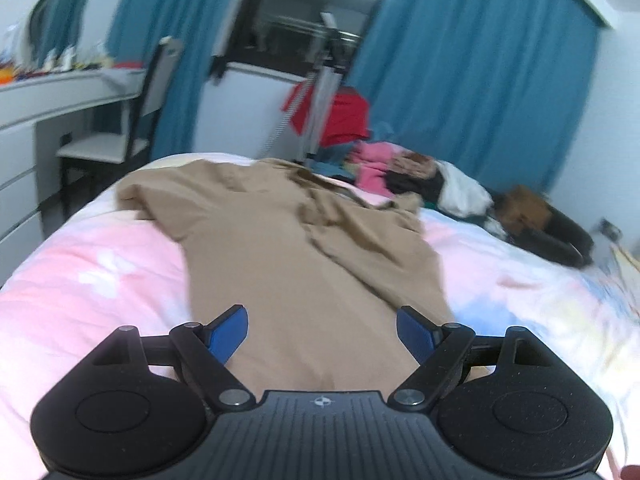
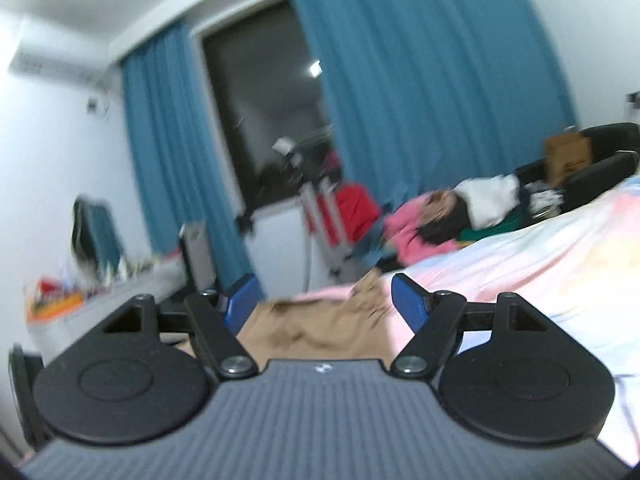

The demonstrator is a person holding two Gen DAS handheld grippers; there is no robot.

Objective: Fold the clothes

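Both jaws spread wide, left gripper (image 1: 322, 330) and right gripper (image 2: 320, 300) grasping nothing, tan T-shirt (image 1: 296, 236) spread rumpled mid-bed (image 1: 100, 272), sleeves creased, collar toward the far edge, clothes pile (image 1: 404, 168) at the far right corner.

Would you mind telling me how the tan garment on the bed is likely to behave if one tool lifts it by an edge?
The tan garment would probably sag and drape, since it already lies in soft creases on the bedspread. It looks thin, so likely light. Its bunched right side may unfold or trail as it rises.
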